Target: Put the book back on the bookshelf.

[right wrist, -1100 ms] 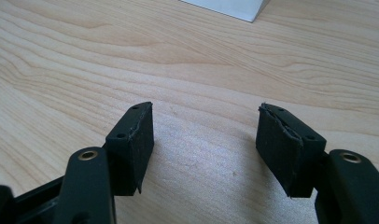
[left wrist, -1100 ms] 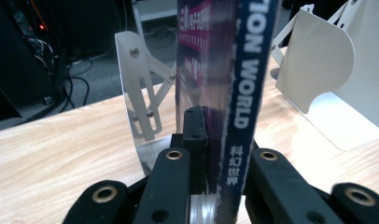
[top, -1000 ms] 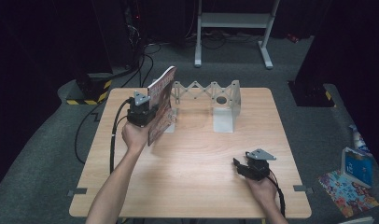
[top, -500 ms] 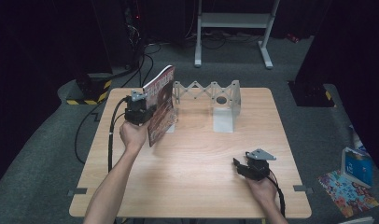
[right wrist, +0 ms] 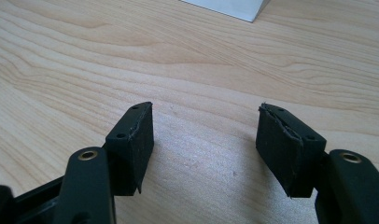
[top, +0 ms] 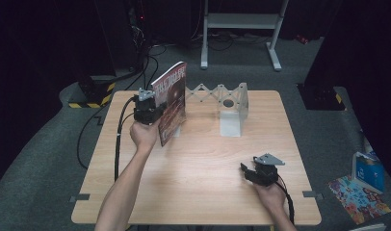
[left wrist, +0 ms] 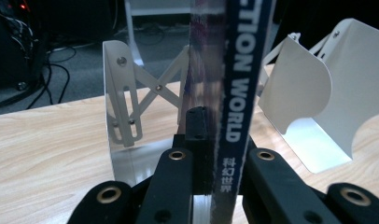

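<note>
Dark floor and trailing cables surround a pale wooden bench (top: 193, 192) seen from the high view. Over its far left part the left tool (top: 152, 111) pinches a magazine (top: 170, 103), which stands on edge with its long axis close to upright, tilted a little, its cover facing right of the tool. Just beyond the magazine stands a white expanding rack (top: 217, 96). Well apart, near the bench's near right edge, the right tool (top: 249, 171) rests low in the person's hand.

Along the left tool's own view, the magazine (left wrist: 239, 93) rises straight up between the two black jaws, spine toward the camera, lettering running up it; the jaws are pressed onto it from both sides. White rack plates (left wrist: 122, 102) stand behind it on either side.

From the right tool's view, the jaws are spread wide over bare wood grain (right wrist: 187, 70), nothing between them.
</note>
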Demonstrator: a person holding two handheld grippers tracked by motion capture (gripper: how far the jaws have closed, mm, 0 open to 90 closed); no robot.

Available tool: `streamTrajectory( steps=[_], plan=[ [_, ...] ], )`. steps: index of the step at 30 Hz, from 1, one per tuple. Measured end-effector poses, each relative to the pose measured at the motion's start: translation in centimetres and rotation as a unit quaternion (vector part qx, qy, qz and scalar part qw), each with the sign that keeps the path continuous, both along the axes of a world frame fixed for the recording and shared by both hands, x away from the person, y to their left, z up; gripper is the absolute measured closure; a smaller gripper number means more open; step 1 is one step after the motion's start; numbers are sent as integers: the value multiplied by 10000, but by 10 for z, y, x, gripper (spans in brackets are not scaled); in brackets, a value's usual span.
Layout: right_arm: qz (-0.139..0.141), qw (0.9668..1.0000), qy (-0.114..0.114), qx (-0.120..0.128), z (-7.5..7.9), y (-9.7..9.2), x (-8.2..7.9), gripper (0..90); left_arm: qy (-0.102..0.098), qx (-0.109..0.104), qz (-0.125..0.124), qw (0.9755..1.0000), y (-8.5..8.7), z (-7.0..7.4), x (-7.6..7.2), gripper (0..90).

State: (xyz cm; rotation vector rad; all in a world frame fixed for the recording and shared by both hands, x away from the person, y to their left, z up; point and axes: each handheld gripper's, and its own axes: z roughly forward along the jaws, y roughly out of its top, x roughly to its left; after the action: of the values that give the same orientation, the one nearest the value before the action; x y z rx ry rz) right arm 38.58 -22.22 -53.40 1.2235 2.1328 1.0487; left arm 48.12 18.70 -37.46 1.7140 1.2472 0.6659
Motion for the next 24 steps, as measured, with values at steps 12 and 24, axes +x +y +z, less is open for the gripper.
streamTrajectory(
  steps=[12, 24],
  plan=[
    [-8, 10000, 7, 8, 0, 0, 0, 369, -180, 4, 154, 9997, 0, -8, 3, 841],
    [-8, 10000, 15, 16, 0, 0, 0, 368, -348, -83, 353, 9987, 3, -17, 3, 840]
  ],
)
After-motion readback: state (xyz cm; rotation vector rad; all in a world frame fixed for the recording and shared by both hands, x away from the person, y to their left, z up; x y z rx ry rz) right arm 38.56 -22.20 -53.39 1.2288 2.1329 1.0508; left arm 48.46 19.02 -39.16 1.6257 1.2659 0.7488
